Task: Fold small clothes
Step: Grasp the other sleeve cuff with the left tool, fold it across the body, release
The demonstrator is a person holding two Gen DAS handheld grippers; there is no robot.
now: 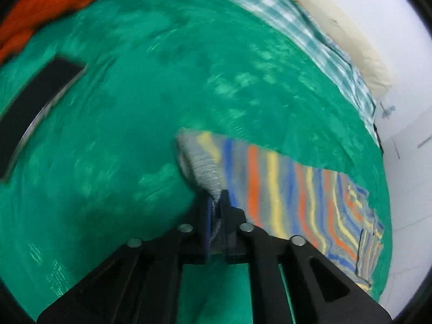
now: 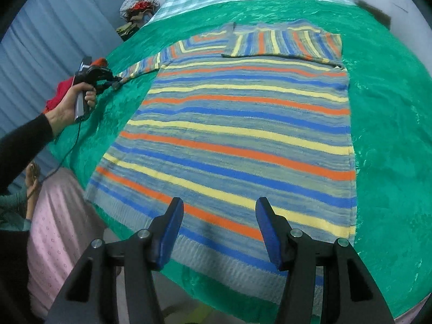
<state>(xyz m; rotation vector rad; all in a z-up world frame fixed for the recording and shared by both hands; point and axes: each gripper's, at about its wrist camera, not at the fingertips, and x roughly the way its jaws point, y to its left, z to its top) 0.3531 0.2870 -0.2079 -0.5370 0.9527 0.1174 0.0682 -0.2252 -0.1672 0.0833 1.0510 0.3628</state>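
Green bedcover (image 2: 391,135) carries the striped sweater (image 2: 243,135) flat, long axis running away from the right gripper (image 2: 218,229) – jaws half open, empty, over the hem. Left sleeve (image 1: 270,189) stretched sideways – left gripper (image 1: 217,202) clamped on its cuff, nearer for folding

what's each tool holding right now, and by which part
Left tool pinches the striped sweater by its grey sleeve cuff. Right tool holds nothing.
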